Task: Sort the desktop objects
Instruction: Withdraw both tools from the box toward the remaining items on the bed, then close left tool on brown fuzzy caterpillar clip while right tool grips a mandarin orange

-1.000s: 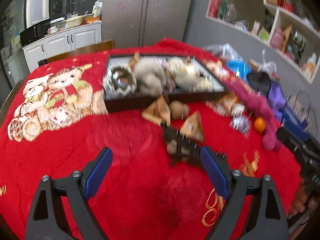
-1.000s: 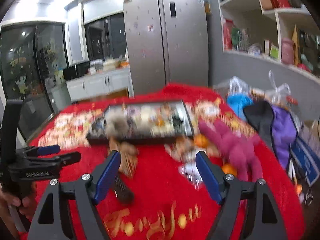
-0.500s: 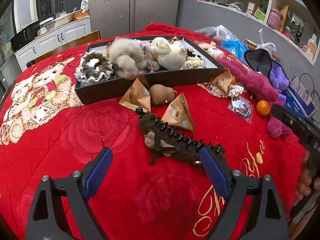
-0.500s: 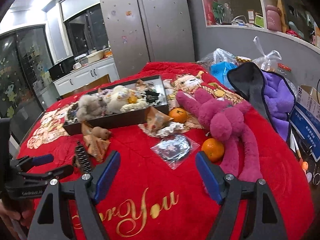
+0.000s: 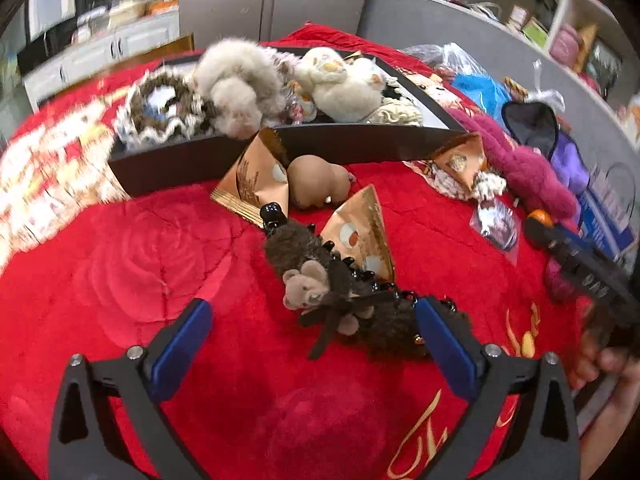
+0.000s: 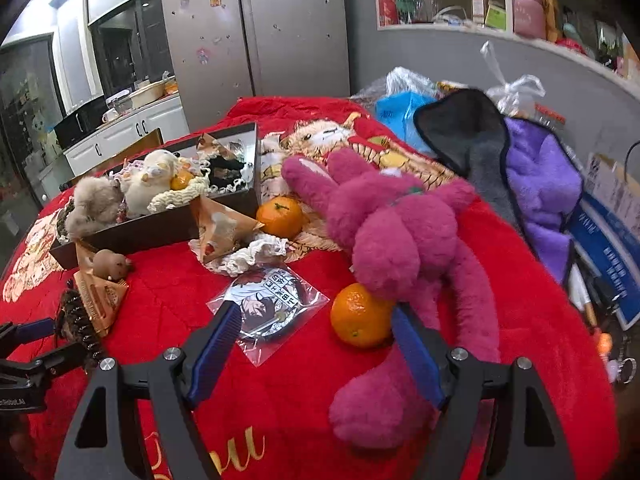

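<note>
A long dark-brown fuzzy hair claw clip with black teeth and a small tan felt bear on a ribbon bow [image 5: 344,292] lies on the red plush blanket covering the desk [image 5: 132,280]. Its long axis runs diagonally, from a glossy black end near the dark rectangular tray [image 5: 348,144] toward the near right, where its other end lies just behind the left gripper's right blue pad. The left gripper [image 5: 312,342] hovers above it with its jaws opening, pads clear of the clip; the bear sits in the gap between them.

Beside the clip's far half lies a stiff, glossy tan pyramid-shaped paper packet [image 5: 362,236], apex pointing to the tray. A smooth brown rounded animal figure [image 5: 318,184] sits just before the tray's near wall.

The right gripper [image 6: 316,336] is spread and empty, above a clear plastic sleeve holding a round printed badge [image 6: 268,304] and a dimpled orange tangerine [image 6: 358,316]. The tangerine appears to touch the shaggy magenta plush toy with long limbs [image 6: 396,240], though the right pad partly hides that contact.
</note>
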Tool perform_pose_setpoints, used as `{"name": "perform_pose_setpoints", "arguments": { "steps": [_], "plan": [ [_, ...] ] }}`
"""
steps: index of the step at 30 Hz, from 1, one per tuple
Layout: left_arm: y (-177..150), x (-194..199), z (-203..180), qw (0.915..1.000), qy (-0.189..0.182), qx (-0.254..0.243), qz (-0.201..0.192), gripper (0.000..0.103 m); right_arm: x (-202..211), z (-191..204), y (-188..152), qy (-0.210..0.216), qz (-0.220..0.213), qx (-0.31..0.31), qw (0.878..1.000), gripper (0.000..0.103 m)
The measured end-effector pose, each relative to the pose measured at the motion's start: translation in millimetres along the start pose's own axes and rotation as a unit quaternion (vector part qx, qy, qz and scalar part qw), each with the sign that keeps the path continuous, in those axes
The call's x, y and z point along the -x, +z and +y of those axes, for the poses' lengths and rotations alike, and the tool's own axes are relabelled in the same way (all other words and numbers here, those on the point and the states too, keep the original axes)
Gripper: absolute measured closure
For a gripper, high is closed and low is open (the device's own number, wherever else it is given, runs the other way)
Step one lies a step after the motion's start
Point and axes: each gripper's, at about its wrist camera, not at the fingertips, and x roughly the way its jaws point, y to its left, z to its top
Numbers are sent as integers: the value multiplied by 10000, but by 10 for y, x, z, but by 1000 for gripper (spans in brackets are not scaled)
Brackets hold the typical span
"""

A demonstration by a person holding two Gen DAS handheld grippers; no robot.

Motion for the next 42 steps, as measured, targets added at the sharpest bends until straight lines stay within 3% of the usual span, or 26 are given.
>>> {"name": "perform_pose_setpoints", "arguments": {
  "steps": [3, 7, 16, 24, 26, 28, 29, 31, 35, 40, 42],
  "plan": [
    [11, -40, 40, 9998, -101, 195, -40, 0, -132, -11, -6, -247, 24, 118, 9996, 23],
    [9, -71, -49, 9998, -18, 138, -138, 0, -293, -82, -3, 42, 397, -52, 9992, 23],
    [-71, -64, -75, 9984, 77, 184, -521, 0, -332, -76, 0, 138, 425, -109, 9989, 23],
    [-140, 0, -28, 9987, -49, 137, -498, 1, -342, -86, 4, 119, 393, -115, 9991, 30],
    [-163, 28, -26, 9986, -82, 125, -517, 5, -327, -92, 2, 89, 367, -140, 9992, 38],
    [-183, 56, -36, 9983, -216, 117, -530, 18, -306, -117, 3, 74, 329, -205, 9992, 51],
    [-189, 70, -42, 9980, -328, 106, -532, 23, -303, -144, 3, 122, 316, -272, 9991, 63],
    [-193, 88, -58, 9973, -533, 134, -493, 38, -305, -182, 3, 207, 325, -365, 9986, 64],
    [-212, 130, -72, 9974, -523, 104, -488, 42, -287, -166, 3, 257, 281, -351, 9987, 64],
    [-211, 197, 46, 9962, -656, 299, -488, 63, -206, -176, -30, 439, 140, -463, 9979, 64],
    [-205, 208, 60, 9961, -676, 298, -472, 64, -162, -158, -48, 426, 86, -471, 9979, 64]
  ]
}}
